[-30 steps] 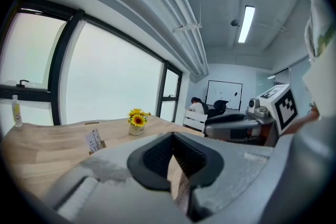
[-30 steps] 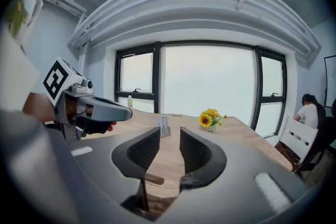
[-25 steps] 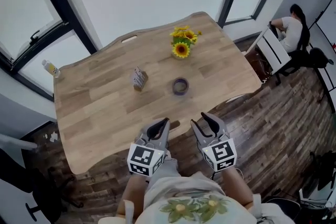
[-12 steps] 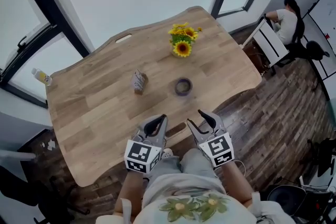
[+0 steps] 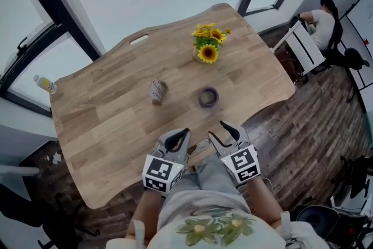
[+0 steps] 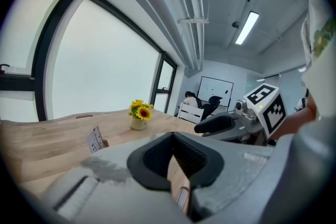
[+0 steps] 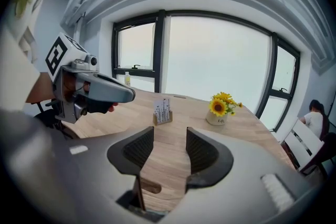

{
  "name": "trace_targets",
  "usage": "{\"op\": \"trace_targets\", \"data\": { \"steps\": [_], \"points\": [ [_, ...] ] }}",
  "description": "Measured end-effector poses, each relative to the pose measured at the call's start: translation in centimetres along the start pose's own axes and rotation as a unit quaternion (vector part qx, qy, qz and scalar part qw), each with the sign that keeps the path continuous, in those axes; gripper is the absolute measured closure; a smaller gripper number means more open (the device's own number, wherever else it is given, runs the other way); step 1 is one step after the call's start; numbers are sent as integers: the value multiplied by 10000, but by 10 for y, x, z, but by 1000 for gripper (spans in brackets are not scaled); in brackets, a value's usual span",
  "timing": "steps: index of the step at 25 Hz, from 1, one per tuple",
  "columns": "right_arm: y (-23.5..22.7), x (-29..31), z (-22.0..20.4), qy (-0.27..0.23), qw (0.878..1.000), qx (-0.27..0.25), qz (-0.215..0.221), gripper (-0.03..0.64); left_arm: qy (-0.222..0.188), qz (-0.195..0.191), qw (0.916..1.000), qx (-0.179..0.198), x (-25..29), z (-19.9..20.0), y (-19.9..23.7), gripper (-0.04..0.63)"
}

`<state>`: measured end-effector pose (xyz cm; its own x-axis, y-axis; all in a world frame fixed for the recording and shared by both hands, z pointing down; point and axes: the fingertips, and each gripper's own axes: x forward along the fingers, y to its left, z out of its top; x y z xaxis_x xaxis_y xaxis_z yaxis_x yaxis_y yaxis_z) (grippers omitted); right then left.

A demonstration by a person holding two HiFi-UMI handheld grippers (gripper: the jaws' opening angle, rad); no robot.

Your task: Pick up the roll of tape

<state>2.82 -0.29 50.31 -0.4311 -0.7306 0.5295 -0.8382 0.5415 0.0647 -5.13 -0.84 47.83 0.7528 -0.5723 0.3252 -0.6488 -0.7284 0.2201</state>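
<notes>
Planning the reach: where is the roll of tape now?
In the head view the roll of tape lies flat on the wooden table, right of centre, nearer the person than the sunflower pot, with the card stand to its left.

An office is indicated by tall dark-framed windows (image 7: 215, 55), a white wall-mounted whiteboard (image 6: 216, 86) and a person (image 5: 323, 23) seated at the far right.
</notes>
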Motion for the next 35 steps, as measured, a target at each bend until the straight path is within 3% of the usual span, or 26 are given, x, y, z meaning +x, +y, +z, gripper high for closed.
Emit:
{"op": "trace_targets", "data": {
  "steps": [11, 21, 35],
  "points": [
    [-29, 48, -5, 493, 9971, -499, 300, 436, 34, 341, 9993, -119, 25, 13, 42, 591],
    [-46, 99, -33, 1149, 9866, -840, 796, 436, 197, 548, 9980, -259, 55, 16, 72, 591],
    [-60, 149, -72, 1834, 9682, -1173, 1231, 436, 597, 420, 9971, -234, 95, 13, 89, 591]
  ]
}}
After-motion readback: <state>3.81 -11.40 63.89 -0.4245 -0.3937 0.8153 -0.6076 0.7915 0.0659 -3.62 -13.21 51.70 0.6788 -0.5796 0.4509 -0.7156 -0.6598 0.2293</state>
